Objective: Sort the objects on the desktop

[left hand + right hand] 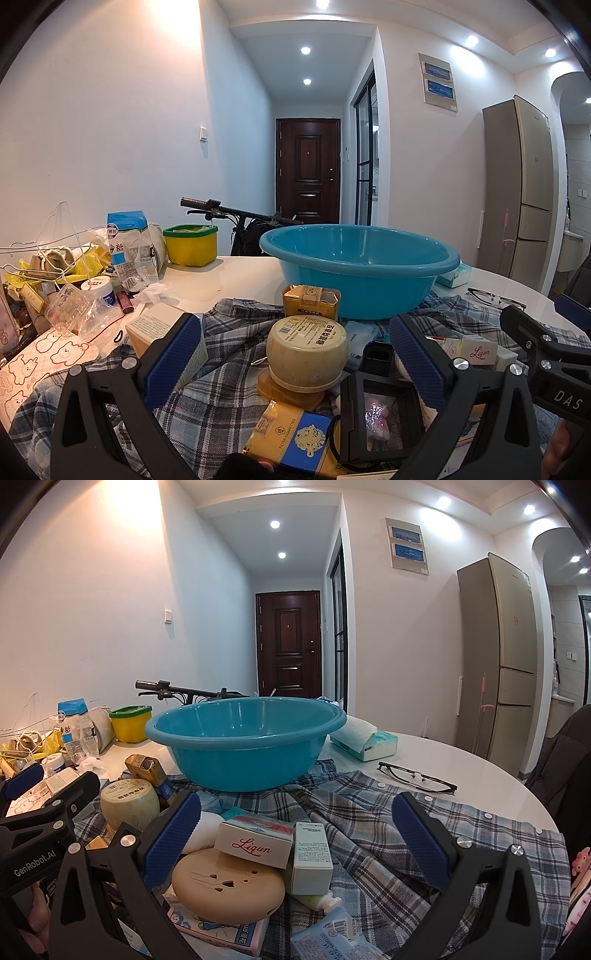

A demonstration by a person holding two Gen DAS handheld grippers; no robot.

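Both grippers spread wide, nothing between the pads. Left gripper [295, 354] hovers low over clutter at lower centre of its view; right gripper [295, 834] likewise in its own.

Task things lie on a plaid shirt [369, 834] spread over the white table [461, 760]. Blue basin [360, 269] sits at frame centre, its foot on the shirt's far edge; inside mostly hidden by the near wall.

Left view: cream round tub [306, 354] lies between the fingers, resting on an amber lid that is largely covered. Yellow-blue cigarette pack [291, 439] cut off at bottom edge. Black frame box [380, 413] partly behind the right finger; contents blurred.

Right view: Liqun box [255, 843] atop tan oval case [229, 888]; white carton [312, 853] leans beside them. Glasses [417, 777] on bare table, right of centre. Tissue pack [364, 740] half hidden behind the basin. Pile at far left too jumbled to read.
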